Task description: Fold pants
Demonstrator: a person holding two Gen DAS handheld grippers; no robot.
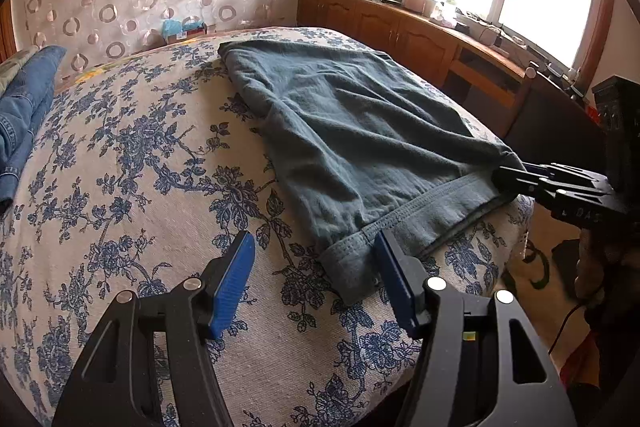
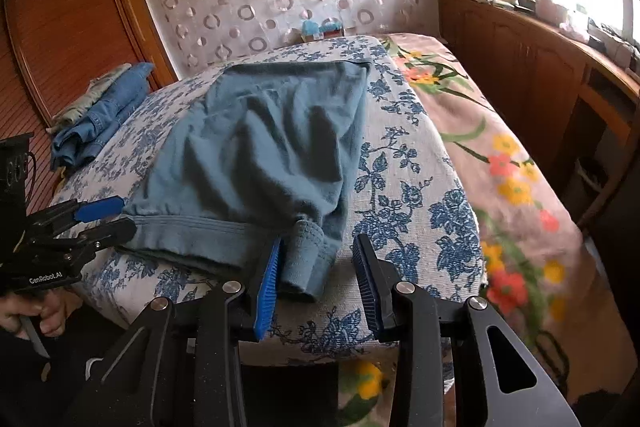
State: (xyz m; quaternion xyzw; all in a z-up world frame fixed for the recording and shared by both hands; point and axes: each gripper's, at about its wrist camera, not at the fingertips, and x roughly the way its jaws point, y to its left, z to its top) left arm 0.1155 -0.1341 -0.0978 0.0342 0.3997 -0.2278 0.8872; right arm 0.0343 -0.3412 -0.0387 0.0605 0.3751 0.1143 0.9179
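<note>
Teal-blue pants (image 1: 360,131) lie folded on a blue-flowered bedspread (image 1: 140,155), waistband toward me at the bed's near edge. My left gripper (image 1: 314,279) is open around one waistband corner; its right pad (image 1: 394,279) is at the cloth and its left pad (image 1: 234,283) stands apart from it. The right gripper (image 1: 508,175) shows at the other corner. In the right wrist view the pants (image 2: 272,147) spread away from me. My right gripper (image 2: 318,279) is open, with the bunched corner (image 2: 306,259) lying loose beside its left pad. The left gripper (image 2: 102,219) straddles the far waistband end.
Folded jeans (image 2: 104,115) are stacked at the bed's left side. A pink flowered blanket (image 2: 500,155) covers the right side. Wooden cabinets (image 1: 400,27) with clutter run under the window. A wardrobe (image 2: 60,27) stands left. A hand (image 2: 36,311) grips the left tool.
</note>
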